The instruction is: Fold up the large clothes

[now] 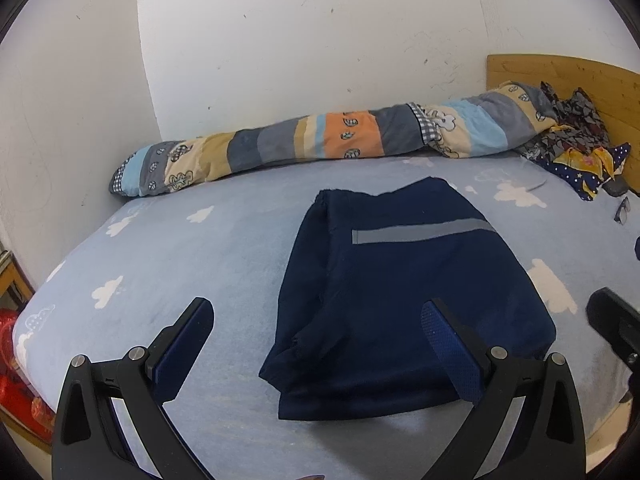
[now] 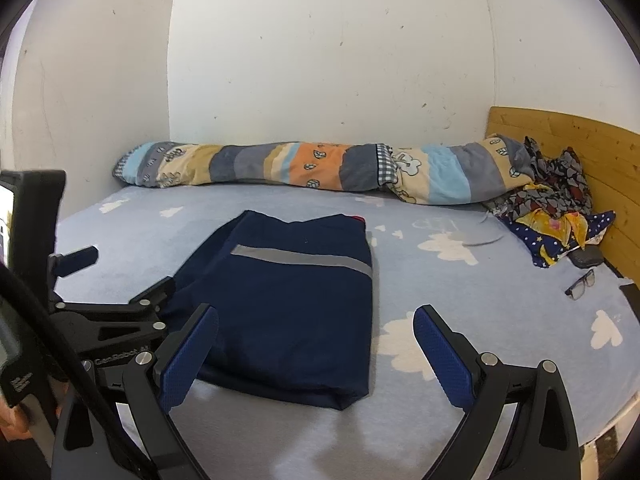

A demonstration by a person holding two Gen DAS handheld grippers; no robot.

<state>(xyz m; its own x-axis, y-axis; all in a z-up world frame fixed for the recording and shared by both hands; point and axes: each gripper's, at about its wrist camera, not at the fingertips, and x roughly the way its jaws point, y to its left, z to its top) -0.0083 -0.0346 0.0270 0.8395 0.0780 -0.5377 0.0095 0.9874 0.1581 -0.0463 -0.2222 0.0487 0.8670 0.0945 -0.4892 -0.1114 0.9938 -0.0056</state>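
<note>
The navy garment (image 1: 400, 300), already a compact rectangle with a grey stripe (image 2: 300, 258) across it, lies flat on the cloud-print bed (image 1: 180, 264). If one more fold is wanted, I judge it best to pinch both near corners together and carry them evenly toward the stripe, keeping the edges square. The left tool (image 1: 316, 344) hangs spread wide and empty over the garment's near-left corner; the right tool (image 2: 316, 356) is likewise splayed and empty above its near-right edge, neither touching the cloth
</note>
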